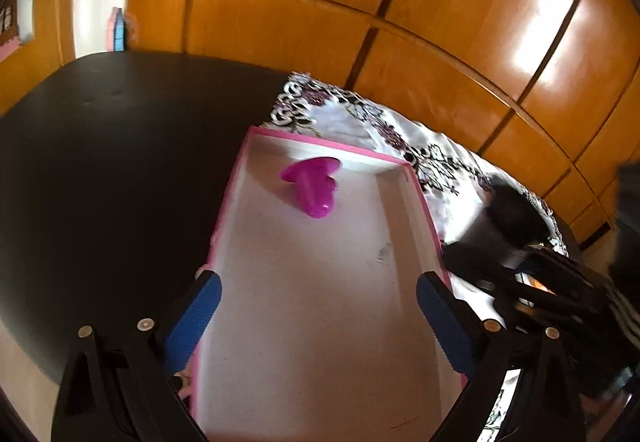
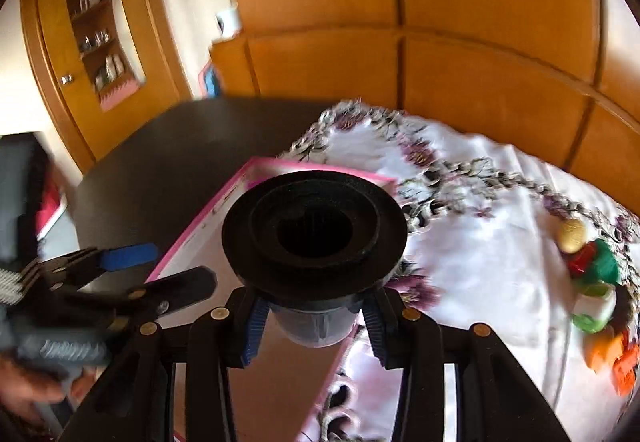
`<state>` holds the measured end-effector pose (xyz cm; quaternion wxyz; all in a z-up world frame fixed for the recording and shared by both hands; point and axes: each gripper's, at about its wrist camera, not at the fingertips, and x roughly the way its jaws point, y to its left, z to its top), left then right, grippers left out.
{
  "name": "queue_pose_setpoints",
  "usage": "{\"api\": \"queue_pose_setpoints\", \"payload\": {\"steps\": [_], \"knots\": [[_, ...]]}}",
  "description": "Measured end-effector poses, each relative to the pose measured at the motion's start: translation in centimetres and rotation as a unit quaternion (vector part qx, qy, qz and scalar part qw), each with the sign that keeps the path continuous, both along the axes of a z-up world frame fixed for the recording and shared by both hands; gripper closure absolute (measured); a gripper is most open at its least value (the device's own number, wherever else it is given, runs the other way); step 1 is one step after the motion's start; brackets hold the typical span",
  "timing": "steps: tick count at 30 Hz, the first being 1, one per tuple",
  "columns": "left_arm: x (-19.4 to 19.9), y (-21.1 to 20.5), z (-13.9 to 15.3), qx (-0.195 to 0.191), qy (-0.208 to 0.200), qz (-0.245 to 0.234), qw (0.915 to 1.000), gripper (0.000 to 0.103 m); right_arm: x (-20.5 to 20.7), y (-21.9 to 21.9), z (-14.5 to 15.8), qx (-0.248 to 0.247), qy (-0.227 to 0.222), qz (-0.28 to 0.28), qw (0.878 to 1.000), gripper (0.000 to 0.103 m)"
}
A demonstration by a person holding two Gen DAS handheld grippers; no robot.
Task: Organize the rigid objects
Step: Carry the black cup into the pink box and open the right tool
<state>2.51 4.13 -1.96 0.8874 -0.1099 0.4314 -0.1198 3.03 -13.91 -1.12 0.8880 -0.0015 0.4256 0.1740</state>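
done: one magenta toy (image 1: 310, 184) in your pink box (image 1: 236, 178) | now: right tongs (image 2: 316, 326) pinching black filter (image 2: 314, 234) above it; left tongs (image 1: 318, 316) spread, empty | left: toy pile (image 2: 596, 306) on table

Pink-rimmed white box (image 1: 320, 282), magenta toy (image 1: 312, 182) — purple-flowered white cloth (image 2: 480, 202), black filter (image 2: 314, 238).

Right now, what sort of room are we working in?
Probably a home living or dining room: glossy wooden cabinets along the wall, an embroidered floral tablecloth on a dark table, and a shelf niche of small items.
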Motion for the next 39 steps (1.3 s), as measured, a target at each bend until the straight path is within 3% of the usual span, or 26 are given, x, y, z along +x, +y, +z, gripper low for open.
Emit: {"api": "queue_pose_setpoints", "payload": {"steps": [5, 10, 16, 27, 34, 39], "knots": [[-0.4, 1.8, 0.5, 0.003, -0.009, 0.015, 0.9998, 0.004, 3.7, 2.3, -2.0, -0.021, 0.065, 0.007, 0.998, 0.061], [-0.3, 3.2, 0.3, -0.003, -0.005, 0.032, 0.9995, 0.004, 5.6, 3.8, -3.0, -0.067, 0.087, 0.016, 0.994, 0.061], [-0.7, 3.9, -0.2, -0.008, 0.004, 0.038, 0.9992, 0.004, 8.1, 3.8, -4.4, -0.080, 0.125, 0.002, 0.989, 0.061], [-0.5, 3.8, -0.6, -0.016, 0.008, 0.038, 0.9991, 0.004, 8.7, 2.8, -2.1, -0.056, 0.081, -0.034, 0.995, 0.060], [-0.8, 3.4, -0.8, -0.012, 0.010, 0.037, 0.9992, 0.003, 10.1, 2.9, -1.8, -0.029, 0.058, -0.052, 0.997, 0.073], [-0.9, 3.1, -0.7, -0.004, 0.011, 0.035, 0.9993, 0.003, 11.4, 2.6, -1.6, 0.011, 0.054, -0.078, 0.995, 0.074]]}}
